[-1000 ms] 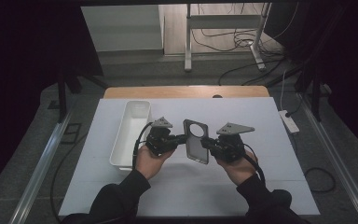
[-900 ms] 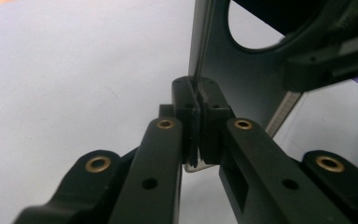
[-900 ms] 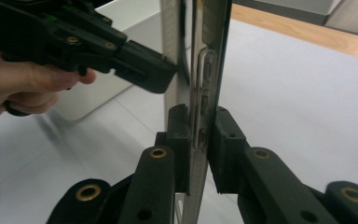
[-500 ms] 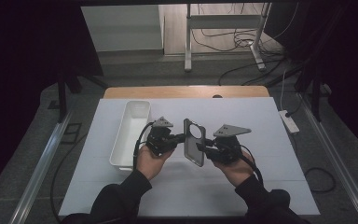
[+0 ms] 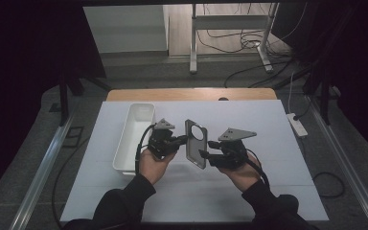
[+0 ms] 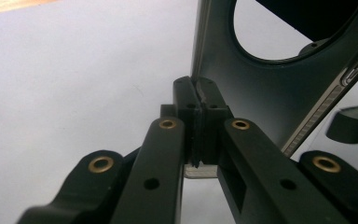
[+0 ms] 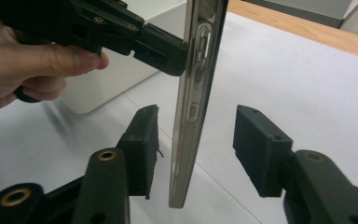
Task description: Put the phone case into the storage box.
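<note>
The white sheet-covered table (image 5: 268,191) takes up most of the high view, with a strip of bare wood along its far edge. A long white rectangular plastic bin (image 5: 133,139) stands on its left part, just beside my left hand (image 5: 152,165).

The work piece is a dark grey phone case (image 5: 196,143), a thin flat shell with a large round camera cut-out near its top. It is held off the table between the two grippers, standing roughly on edge, to the right of the bin. In the right gripper view I see it edge-on (image 7: 193,102), with the button slots along its pale side rail.

The left gripper (image 5: 179,140) is clamped on the case: in the left gripper view its pads meet on the case's edge (image 6: 199,100) with nothing else between them. The right gripper (image 5: 208,148) has just been opening; its jaws stand apart on either side of the case's lower part and neither pad presses on it.

I read the step as a handover: the right has let go, so the left carries the case alone.

Next move, as I judge it: draw the right gripper straight back so its pads clear the shell without knocking it. The left grip sits on one thin edge, so the case could pivot there; I would carry it slowly toward the bin.
</note>
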The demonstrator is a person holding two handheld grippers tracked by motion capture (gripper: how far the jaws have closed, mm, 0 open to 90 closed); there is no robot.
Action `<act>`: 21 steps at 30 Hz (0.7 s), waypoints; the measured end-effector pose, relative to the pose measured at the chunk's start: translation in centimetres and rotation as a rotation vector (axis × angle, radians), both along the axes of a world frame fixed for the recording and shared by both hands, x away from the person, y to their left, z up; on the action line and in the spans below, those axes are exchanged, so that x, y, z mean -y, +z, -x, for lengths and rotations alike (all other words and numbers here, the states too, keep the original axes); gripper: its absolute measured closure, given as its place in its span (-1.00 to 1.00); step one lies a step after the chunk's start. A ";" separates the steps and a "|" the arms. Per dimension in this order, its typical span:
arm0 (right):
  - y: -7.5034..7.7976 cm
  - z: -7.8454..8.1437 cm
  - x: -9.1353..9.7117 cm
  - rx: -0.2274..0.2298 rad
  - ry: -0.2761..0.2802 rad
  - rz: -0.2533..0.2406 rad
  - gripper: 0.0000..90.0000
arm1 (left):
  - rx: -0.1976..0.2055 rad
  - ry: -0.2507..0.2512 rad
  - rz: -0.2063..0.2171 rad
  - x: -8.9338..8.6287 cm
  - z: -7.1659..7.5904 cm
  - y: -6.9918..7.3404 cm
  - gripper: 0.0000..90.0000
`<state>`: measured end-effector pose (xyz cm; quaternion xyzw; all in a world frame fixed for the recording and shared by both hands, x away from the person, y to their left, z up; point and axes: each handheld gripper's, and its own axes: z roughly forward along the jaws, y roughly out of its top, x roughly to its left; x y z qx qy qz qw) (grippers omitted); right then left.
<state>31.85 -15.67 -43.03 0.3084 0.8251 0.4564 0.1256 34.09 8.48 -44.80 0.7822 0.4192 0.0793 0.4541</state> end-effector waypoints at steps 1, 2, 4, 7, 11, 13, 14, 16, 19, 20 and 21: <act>0.0 0.0 0.0 0.000 0.006 -0.003 0.09 | 0.002 0.002 -0.003 0.0 0.0 0.0 0.98; 0.1 0.0 0.0 -0.001 0.009 -0.002 0.06 | 0.004 0.005 -0.007 -0.1 0.0 0.1 0.98; 0.1 0.0 0.0 -0.008 0.018 0.003 0.01 | 0.007 0.009 -0.008 -0.1 0.0 0.2 0.98; 0.2 0.0 0.2 -0.021 0.023 0.001 -0.07 | 0.015 0.015 -0.014 -0.3 0.0 0.3 0.98; 0.4 0.1 0.5 -0.014 0.021 -0.004 -0.16 | 0.022 0.020 -0.015 -0.5 0.0 0.5 0.98; 0.5 0.2 0.7 -0.016 0.024 -0.001 -0.23 | 0.024 0.021 -0.013 -0.7 0.0 0.7 0.98; 0.5 0.2 0.8 -0.016 0.025 0.002 -0.24 | 0.025 0.023 -0.013 -0.7 0.0 0.8 0.98; 0.5 0.2 0.9 -0.013 0.029 0.005 -0.27 | 0.028 0.025 -0.010 -0.9 0.0 0.9 0.98; 0.5 0.3 1.2 -0.024 0.035 0.006 -0.31 | 0.030 0.028 -0.008 -1.2 0.0 1.1 0.98; 0.5 0.3 1.3 -0.026 0.037 0.005 -0.33 | 0.031 0.030 -0.008 -1.3 -0.1 1.2 0.98; 0.5 0.3 1.4 -0.028 0.037 0.006 -0.34 | 0.031 0.031 -0.007 -1.4 -0.1 1.3 0.98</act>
